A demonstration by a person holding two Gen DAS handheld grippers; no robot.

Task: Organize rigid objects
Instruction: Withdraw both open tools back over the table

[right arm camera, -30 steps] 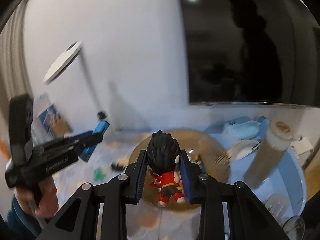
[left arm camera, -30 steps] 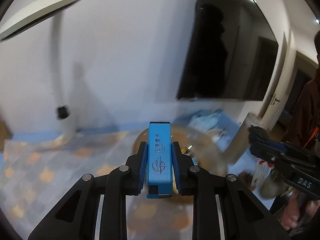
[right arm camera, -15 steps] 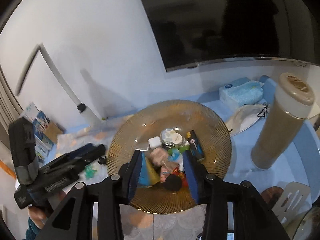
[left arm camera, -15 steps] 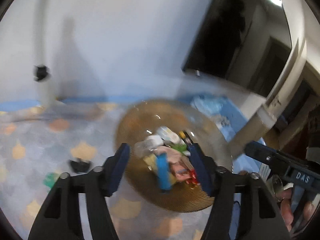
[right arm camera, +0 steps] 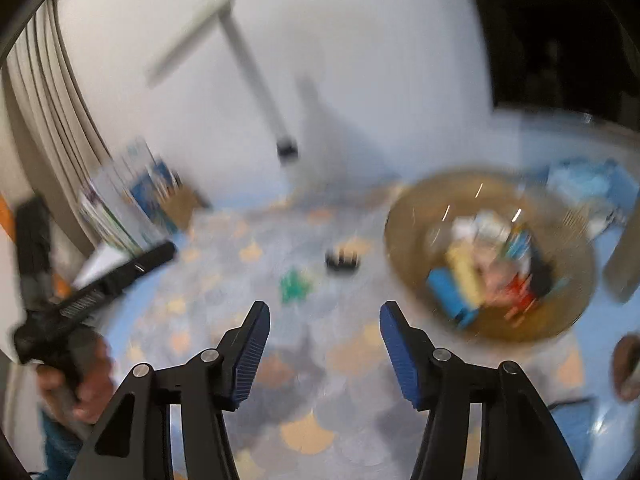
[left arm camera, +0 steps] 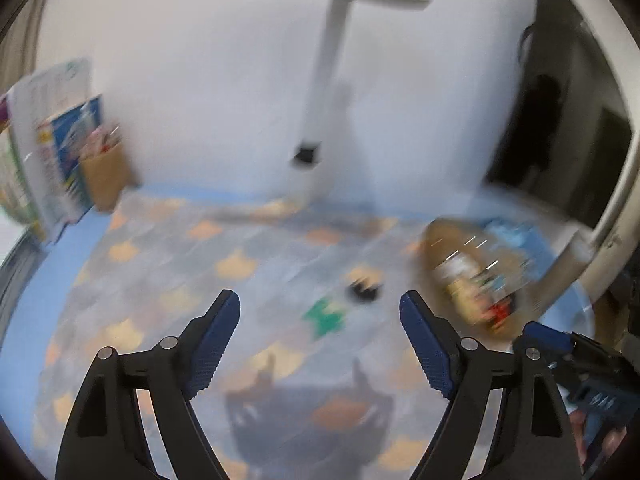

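Both views smeared by motion. Left to right, right wrist view first.

Far left: my left hand [right arm camera: 86,376] grips the black left hand-held gripper [right arm camera: 96,292]. Behind it, a stack of printed booklets [right arm camera: 120,208] leans against the wall beside one brown cardboard box [right arm camera: 182,204]. One white lamp arm [right arm camera: 256,80] stands on the desk [right arm camera: 224,272], which carries a pale blue cover with orange scallop shapes.

Middle of the desk: two loose pieces lie apart from each other, one small green toy [right arm camera: 295,285] and, just beyond it, one small black ridged piece [right arm camera: 342,259].

Right: one round amber ribbed glass dish [right arm camera: 404,216] holds a heap of small rigid things; exact count lost to blur. I can pick out one blue rectangular block [right arm camera: 450,292], one pale yellow piece [right arm camera: 464,270] and one red-clothed, dark-haired figurine [right arm camera: 524,294].

My right hand-held gripper [right arm camera: 322,344]: jaws apart, just been opening, nothing between them.

Left wrist view: left hand-held gripper [left arm camera: 320,336] wide apart, just been opening, nothing between its pads; the green toy [left arm camera: 324,316] and black piece [left arm camera: 362,290] sit beyond, the dish [left arm camera: 430,236] to the right.
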